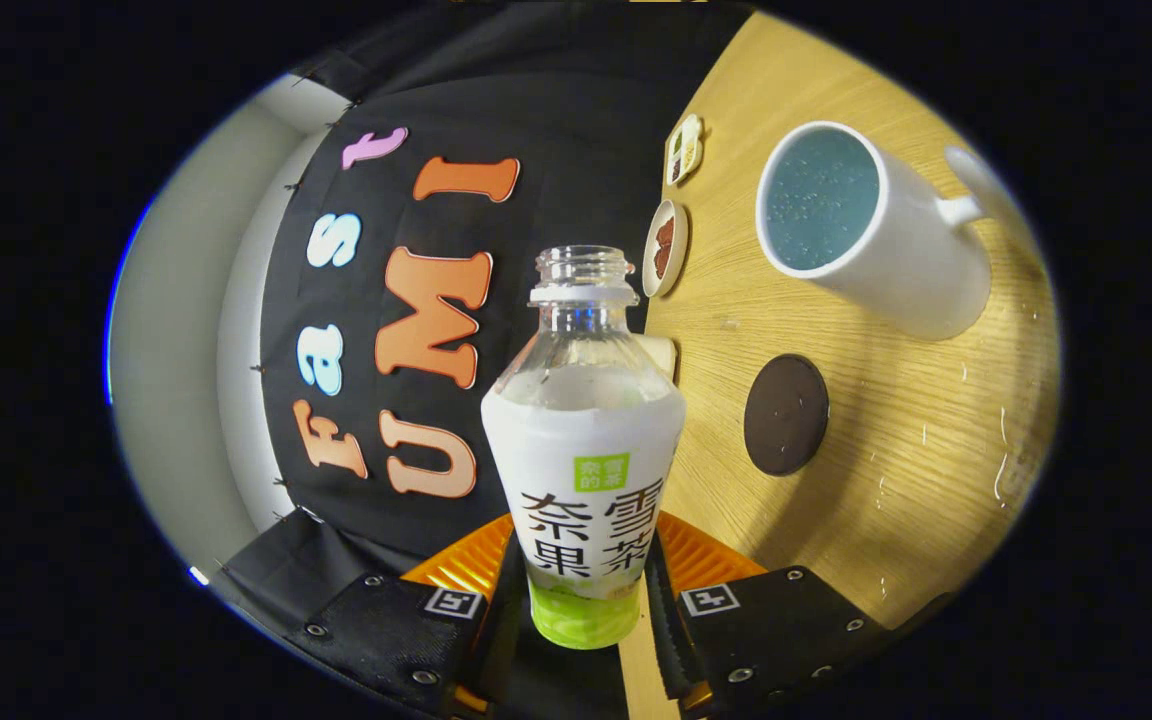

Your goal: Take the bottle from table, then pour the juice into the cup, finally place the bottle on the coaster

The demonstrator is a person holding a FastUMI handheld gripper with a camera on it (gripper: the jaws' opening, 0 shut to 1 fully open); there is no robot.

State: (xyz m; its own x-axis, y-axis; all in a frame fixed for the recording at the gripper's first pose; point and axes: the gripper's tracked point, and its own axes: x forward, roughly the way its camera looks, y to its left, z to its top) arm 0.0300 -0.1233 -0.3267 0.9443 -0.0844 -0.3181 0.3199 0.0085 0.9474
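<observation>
Bottle (582,440), uncapped, sitting clamped between the fingers (582,600), both sides pressing on its lower body, whole view tipped sideways. Beyond it, over on the right: wooden tabletop (896,470) carrying a dark round coaster (785,414) nearest the bottle, white cup (876,230) farther off, two small snack dishes (665,247) lying near the booth wall.

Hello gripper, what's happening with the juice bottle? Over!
Hand-held gripper shut on bottle, cap off, tipped sideways. Cup beyond, coaster nearer. Nothing between.
</observation>
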